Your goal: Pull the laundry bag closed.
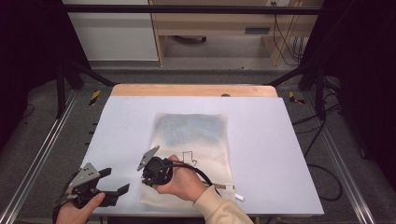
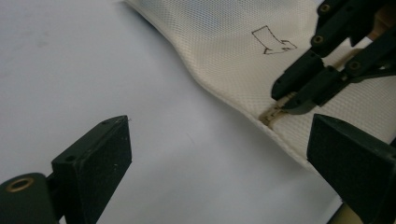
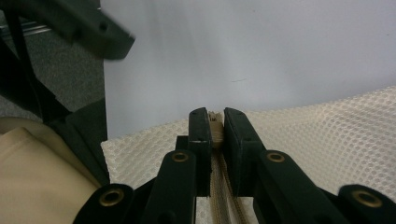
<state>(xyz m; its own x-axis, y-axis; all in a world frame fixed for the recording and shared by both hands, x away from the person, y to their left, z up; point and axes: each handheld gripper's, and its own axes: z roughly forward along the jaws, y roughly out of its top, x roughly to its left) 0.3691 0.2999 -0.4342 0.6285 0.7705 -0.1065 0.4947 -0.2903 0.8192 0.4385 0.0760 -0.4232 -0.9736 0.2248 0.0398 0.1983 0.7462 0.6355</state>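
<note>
right gripper view: right gripper (image 3: 215, 122) jaws clamped on the zipper pull (image 3: 215, 117) at the near left corner of the mesh bag (image 1: 191, 154) on the desk (image 1: 275, 154); left gripper (image 1: 112, 182) jaws apart, just left of it.

Right gripper (image 3: 215, 122): jaws closed on the tan zipper pull (image 3: 215, 116) at the edge of the cream mesh bag (image 3: 327, 135). Zipper track (image 3: 219, 186) runs back between the jaws. The bag lies on the white worktop (image 3: 261, 51).
</note>
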